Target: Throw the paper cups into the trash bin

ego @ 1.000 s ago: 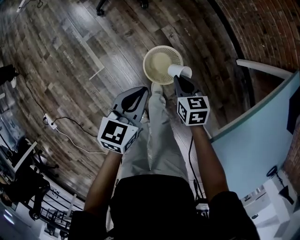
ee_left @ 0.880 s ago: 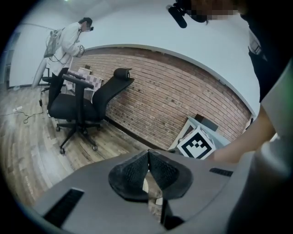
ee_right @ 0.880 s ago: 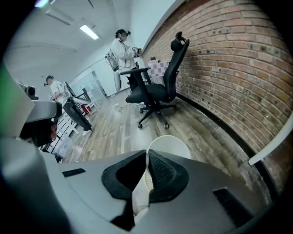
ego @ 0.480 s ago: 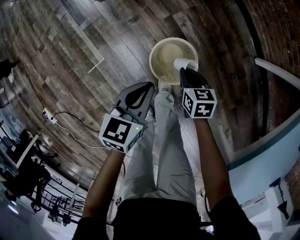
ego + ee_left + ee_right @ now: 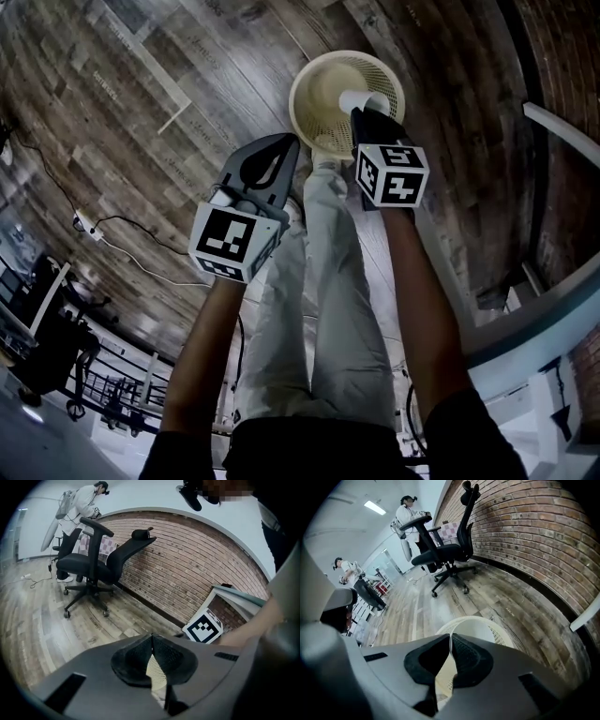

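Observation:
A cream mesh trash bin stands on the wood floor ahead of the person's feet. My right gripper is shut on the rim of a white paper cup, which it holds over the bin's opening, towards its right side. In the right gripper view the cup fills the space beyond the jaws of that gripper, with the bin's mesh around it. My left gripper hovers to the left of the bin, shut with nothing in it. Through the slit of the left gripper a strip of mesh shows.
A brick wall runs along the right, close behind the bin. A black office chair stands further off, with a person beyond it. A cable and power strip lie on the floor at left. A pale desk edge is at right.
The right gripper has carried the cup from the bin's right rim further over the opening. Both grippers and the view have come closer to the bin. Both jaws stay as they were.

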Motion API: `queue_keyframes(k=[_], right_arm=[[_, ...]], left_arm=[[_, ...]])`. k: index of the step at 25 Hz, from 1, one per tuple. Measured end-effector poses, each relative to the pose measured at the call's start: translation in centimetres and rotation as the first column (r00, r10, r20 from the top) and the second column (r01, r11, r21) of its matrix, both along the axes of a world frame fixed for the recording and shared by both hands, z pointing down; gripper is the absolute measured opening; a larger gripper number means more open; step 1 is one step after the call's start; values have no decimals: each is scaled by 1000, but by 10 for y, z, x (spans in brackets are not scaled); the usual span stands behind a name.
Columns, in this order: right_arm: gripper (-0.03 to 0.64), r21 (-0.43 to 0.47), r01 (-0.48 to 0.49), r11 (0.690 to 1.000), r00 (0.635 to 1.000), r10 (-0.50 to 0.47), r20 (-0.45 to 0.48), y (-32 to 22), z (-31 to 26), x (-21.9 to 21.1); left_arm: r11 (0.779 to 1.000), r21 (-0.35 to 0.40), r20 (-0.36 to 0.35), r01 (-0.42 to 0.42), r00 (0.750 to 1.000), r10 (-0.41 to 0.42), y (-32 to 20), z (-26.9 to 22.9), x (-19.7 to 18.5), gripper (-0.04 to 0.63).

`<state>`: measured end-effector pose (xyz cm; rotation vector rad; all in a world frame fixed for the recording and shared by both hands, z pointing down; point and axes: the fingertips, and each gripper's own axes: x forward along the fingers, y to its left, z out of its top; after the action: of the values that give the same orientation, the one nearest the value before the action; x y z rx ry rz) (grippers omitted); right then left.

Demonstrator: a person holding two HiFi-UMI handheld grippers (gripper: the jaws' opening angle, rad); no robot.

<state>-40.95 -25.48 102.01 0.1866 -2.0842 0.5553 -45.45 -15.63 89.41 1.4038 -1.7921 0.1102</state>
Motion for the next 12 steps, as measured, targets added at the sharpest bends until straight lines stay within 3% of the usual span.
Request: queue_keyframes(k=[10, 12], right_arm=[[26, -18, 136, 991, 983, -137, -123, 15, 51, 16], [62, -32, 159, 987, 978, -162, -135, 18, 53, 18]], left_arm=[[1000, 17, -1, 14, 1000, -14, -7, 19, -6, 9], [1000, 16, -8, 23, 1000, -23, -6, 20, -5, 9]])
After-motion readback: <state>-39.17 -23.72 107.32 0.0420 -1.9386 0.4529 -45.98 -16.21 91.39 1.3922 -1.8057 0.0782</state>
